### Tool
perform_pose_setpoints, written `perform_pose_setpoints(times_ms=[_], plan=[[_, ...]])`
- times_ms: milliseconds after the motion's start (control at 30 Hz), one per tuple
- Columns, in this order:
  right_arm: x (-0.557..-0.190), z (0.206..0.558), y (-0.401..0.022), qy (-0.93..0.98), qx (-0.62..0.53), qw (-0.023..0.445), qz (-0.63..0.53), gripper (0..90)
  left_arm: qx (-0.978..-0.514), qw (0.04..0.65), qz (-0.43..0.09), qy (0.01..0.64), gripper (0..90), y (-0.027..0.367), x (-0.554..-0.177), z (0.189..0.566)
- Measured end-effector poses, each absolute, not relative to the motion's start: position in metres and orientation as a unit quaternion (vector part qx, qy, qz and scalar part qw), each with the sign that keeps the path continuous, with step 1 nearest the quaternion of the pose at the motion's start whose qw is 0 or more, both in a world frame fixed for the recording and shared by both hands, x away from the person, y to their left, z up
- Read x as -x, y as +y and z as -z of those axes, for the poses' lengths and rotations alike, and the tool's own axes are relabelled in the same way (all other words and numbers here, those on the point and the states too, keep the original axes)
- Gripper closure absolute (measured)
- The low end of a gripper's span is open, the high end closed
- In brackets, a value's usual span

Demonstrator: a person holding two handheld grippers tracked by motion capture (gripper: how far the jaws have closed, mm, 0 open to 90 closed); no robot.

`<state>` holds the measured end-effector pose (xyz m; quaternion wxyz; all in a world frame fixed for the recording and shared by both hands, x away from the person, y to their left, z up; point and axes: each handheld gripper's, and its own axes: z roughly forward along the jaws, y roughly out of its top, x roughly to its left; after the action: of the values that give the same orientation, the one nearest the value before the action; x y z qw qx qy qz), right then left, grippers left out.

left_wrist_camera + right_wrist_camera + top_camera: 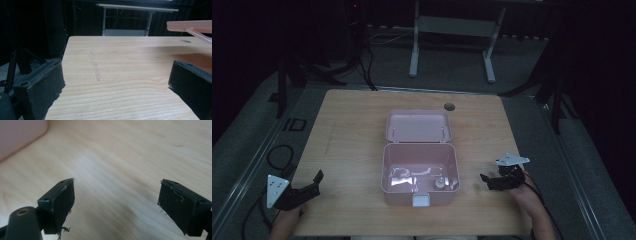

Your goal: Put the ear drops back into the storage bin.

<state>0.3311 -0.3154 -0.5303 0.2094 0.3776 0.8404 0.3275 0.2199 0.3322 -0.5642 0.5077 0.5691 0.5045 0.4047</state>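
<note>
Wooden table (352,125): pink box (419,172) central; both tools near front edge.

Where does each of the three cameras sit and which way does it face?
High view: above the person's side, looking forward and down on the light wooden table and open pink plastic box; both forearms show.
Left gripper view: on the left gripper, looking level across the table between open jaws.
Right gripper view: on the right gripper, tilted down at the tabletop.
Shared: every view catches the pink box.
</note>
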Motion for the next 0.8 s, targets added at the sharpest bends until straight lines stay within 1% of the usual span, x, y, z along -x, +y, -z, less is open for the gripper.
perform_pose_setpoints(times_ms=[200,300,400,467,500,633,667,700,800], plan=[[-0.327,0.534,-0.323,0.794,-0.421,0.267,-0.347,13.0,-0.569,0.508,-0.405,0.505,0.4,0.332,-0.220,0.564],[-0.325,0.535,-0.323,0.786,-0.428,0.281,-0.347,13.0,-0.569,0.507,-0.405,0.505,0.4,0.332,-0.220,0.564],[-0.322,0.539,-0.320,0.762,-0.447,0.314,-0.348,13.1,-0.569,0.507,-0.405,0.505,0.4,0.332,-0.220,0.564],[-0.322,0.539,-0.320,0.762,-0.447,0.314,-0.348,13.1,-0.569,0.507,-0.405,0.505,0.4,0.332,-0.220,0.564],[-0.322,0.542,-0.320,0.745,-0.461,0.331,-0.350,13.1,-0.569,0.508,-0.405,0.505,0.4,0.332,-0.220,0.564],[-0.319,0.545,-0.319,0.715,-0.481,0.360,-0.359,13.0,-0.569,0.508,-0.405,0.505,0.4,0.332,-0.220,0.564],[-0.319,0.545,-0.319,0.715,-0.481,0.360,-0.359,13.0,-0.569,0.508,-0.405,0.505,0.4,0.332,-0.220,0.564],[-0.316,0.546,-0.319,0.695,-0.488,0.380,-0.366,13.1,-0.569,0.508,-0.405,0.505,0.4,0.332,-0.220,0.564],[-0.313,0.546,-0.319,0.670,-0.497,0.402,-0.378,13.0,-0.569,0.508,-0.405,0.504,0.4,0.332,-0.220,0.564]])
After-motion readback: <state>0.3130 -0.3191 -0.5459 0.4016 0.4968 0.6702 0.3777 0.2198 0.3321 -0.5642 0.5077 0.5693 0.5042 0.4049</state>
